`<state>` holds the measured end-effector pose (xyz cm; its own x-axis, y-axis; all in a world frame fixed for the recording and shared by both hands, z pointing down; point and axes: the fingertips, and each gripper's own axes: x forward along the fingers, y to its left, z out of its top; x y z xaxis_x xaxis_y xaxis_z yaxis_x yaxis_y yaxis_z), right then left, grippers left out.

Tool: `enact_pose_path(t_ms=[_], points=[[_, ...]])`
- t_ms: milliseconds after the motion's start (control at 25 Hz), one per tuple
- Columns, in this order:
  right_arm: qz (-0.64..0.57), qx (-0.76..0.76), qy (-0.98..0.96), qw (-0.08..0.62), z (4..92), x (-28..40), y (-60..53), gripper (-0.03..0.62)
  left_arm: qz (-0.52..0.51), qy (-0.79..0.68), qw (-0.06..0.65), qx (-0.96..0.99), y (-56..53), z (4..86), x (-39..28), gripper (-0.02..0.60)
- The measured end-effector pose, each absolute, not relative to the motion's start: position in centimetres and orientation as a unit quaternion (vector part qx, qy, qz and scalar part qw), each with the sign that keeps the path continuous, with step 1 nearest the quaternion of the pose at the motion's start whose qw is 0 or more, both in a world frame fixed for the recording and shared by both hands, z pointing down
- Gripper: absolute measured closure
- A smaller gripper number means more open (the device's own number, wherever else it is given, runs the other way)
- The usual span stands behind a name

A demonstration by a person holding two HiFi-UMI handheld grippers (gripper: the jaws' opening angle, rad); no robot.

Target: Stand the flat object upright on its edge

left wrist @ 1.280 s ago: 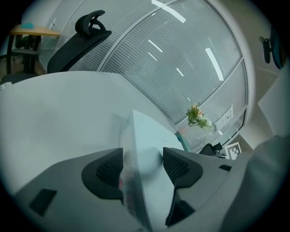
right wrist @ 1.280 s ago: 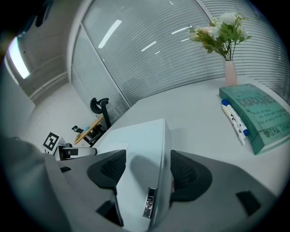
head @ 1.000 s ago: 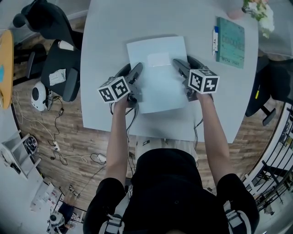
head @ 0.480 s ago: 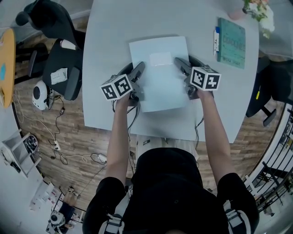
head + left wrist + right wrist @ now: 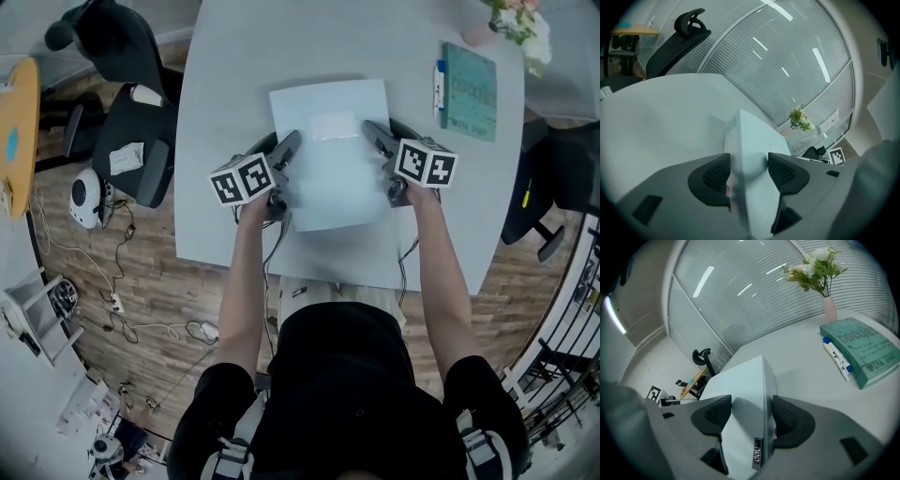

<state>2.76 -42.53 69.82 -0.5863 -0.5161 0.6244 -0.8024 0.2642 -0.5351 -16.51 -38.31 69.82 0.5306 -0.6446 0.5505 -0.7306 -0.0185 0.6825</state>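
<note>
A pale, thin closed laptop (image 5: 333, 141) lies flat on the grey table (image 5: 230, 66). My left gripper (image 5: 292, 142) straddles its left edge and my right gripper (image 5: 371, 129) its right edge. In the left gripper view the laptop (image 5: 754, 140) runs between the two dark pads, with a shadowed gap at the right pad, so the left gripper (image 5: 749, 171) is open. In the right gripper view the laptop (image 5: 740, 380) shows a port on its side. The right gripper (image 5: 752, 414) has just been closing a little around that edge, and a gap remains over the lid.
A teal book (image 5: 469, 89) with a pen (image 5: 439, 82) beside it lies at the table's far right. A vase of flowers (image 5: 514, 23) stands past it. Black office chairs (image 5: 131, 141) stand left of the table. The table's near edge is close behind the laptop.
Both grippers stay at the laptop's two sides. The right gripper has rolled slightly. The laptop still lies flat.
</note>
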Motion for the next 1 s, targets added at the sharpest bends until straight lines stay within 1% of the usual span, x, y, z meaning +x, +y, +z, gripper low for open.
enact_pose_path(t_ms=[440,1000], points=[[0.426,0.416,-0.792,0.136,64.0,2.8,-40.9,0.336,0.042,-0.48,0.485,0.73,-36.8,64.6,-17.0,0.336],[0.398,0.417,-0.812,0.096,58.2,3.2,-38.6,0.341,0.025,-0.476,0.45,0.755,-35.1,59.0,-16.9,0.339]])
